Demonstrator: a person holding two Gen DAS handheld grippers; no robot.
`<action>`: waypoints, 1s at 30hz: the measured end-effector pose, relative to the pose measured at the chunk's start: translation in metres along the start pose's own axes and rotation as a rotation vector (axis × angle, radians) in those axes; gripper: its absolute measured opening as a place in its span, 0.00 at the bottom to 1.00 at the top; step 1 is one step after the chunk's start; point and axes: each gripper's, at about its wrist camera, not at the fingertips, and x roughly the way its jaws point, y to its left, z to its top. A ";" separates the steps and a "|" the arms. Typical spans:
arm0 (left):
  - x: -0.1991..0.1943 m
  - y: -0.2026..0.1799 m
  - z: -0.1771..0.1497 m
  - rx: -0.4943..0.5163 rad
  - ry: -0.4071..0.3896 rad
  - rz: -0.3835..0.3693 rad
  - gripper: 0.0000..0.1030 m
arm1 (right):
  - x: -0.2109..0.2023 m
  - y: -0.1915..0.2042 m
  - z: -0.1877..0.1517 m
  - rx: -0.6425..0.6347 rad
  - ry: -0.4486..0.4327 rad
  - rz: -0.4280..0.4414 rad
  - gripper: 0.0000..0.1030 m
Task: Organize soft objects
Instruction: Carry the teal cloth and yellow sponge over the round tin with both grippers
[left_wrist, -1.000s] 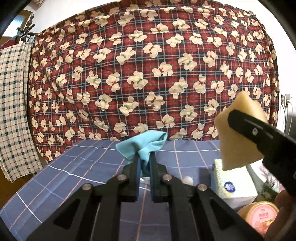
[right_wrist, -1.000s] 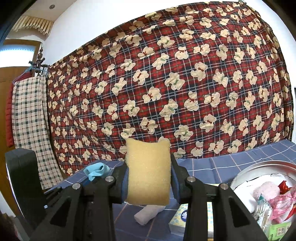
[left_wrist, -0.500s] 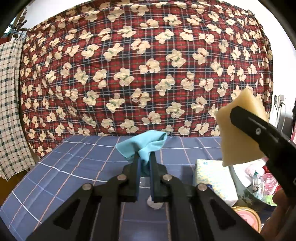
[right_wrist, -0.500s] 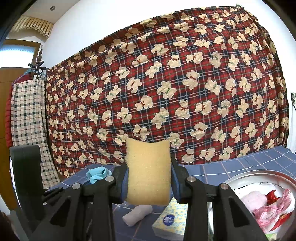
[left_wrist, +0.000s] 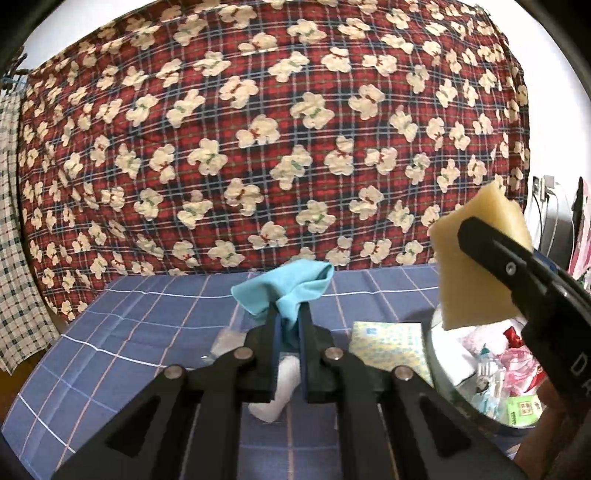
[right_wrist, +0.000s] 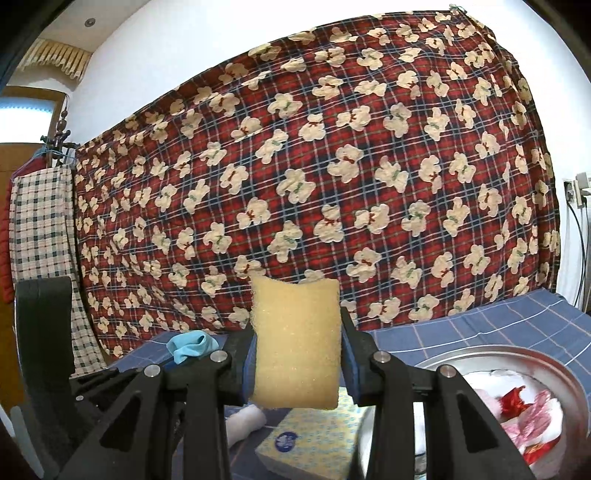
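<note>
A teal cloth (left_wrist: 291, 291) is pinched between the nearly closed jaws of the left gripper (left_wrist: 287, 317), its bunched end standing up above the fingertips and clear of the surface. A yellow sponge (right_wrist: 296, 343) is clamped upright by its two side edges in the right gripper (right_wrist: 297, 349), whose jaws are parted only by the sponge's width; in the left wrist view the same sponge is seen raised at the right, above the rim of a metal basin (left_wrist: 439, 373). Below the grippers, a rolled white sock (left_wrist: 280, 391) is seen lying on the blue checked tablecloth (left_wrist: 140, 332), with a yellow patterned tissue pack (right_wrist: 314, 439) just beside it and close against the basin. The basin is filled with mixed items, among them pink and red wrappers (right_wrist: 524, 417). Behind the table, a red plaid blanket printed with cream bears (right_wrist: 332, 177) is hung across the wall, and a checked garment (right_wrist: 40, 236) is hung to its left.
</note>
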 end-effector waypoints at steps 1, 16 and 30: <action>0.000 -0.005 0.002 0.008 0.007 -0.007 0.06 | 0.000 -0.004 0.001 -0.002 0.002 -0.008 0.39; 0.008 -0.077 0.020 0.100 0.067 -0.131 0.06 | -0.014 -0.071 0.016 0.015 0.019 -0.122 0.39; 0.027 -0.123 0.016 0.159 0.191 -0.221 0.06 | -0.003 -0.135 0.006 0.050 0.155 -0.240 0.39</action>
